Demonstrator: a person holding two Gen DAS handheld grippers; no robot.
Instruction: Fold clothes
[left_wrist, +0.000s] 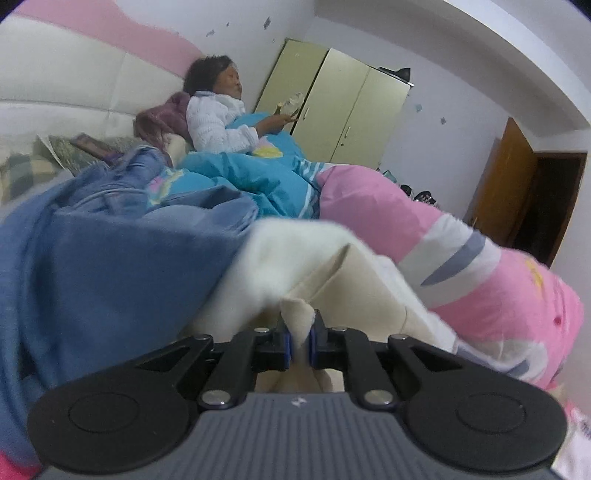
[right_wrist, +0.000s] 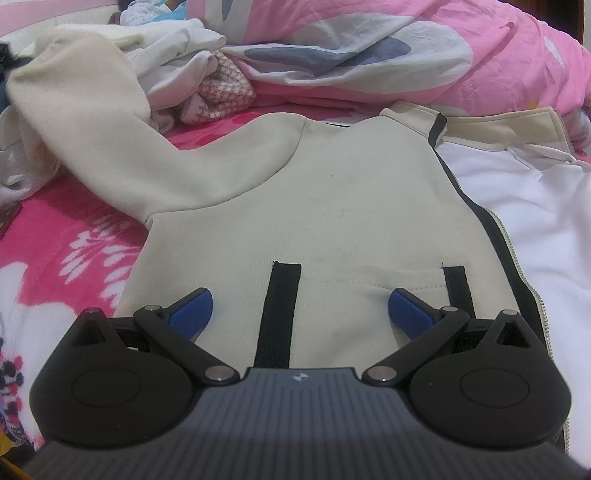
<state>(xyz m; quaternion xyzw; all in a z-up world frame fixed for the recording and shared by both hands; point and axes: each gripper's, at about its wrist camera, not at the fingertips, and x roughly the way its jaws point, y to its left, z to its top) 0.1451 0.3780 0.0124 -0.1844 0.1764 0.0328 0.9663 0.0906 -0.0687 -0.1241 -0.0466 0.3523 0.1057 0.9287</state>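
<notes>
The jacket (right_wrist: 332, 192) lies on the bed (right_wrist: 74, 240), the quilt (right_wrist: 480, 55) behind it.

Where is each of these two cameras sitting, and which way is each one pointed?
Left wrist: sits on the left tool, low over the bed, looking across a blue cloth at a person under a quilt; the tool pinches cream fabric.
Right wrist: sits on the right tool, looking down along the cream jacket; pads wide apart.
Shared: the cream jacket and pink quilt.
</notes>
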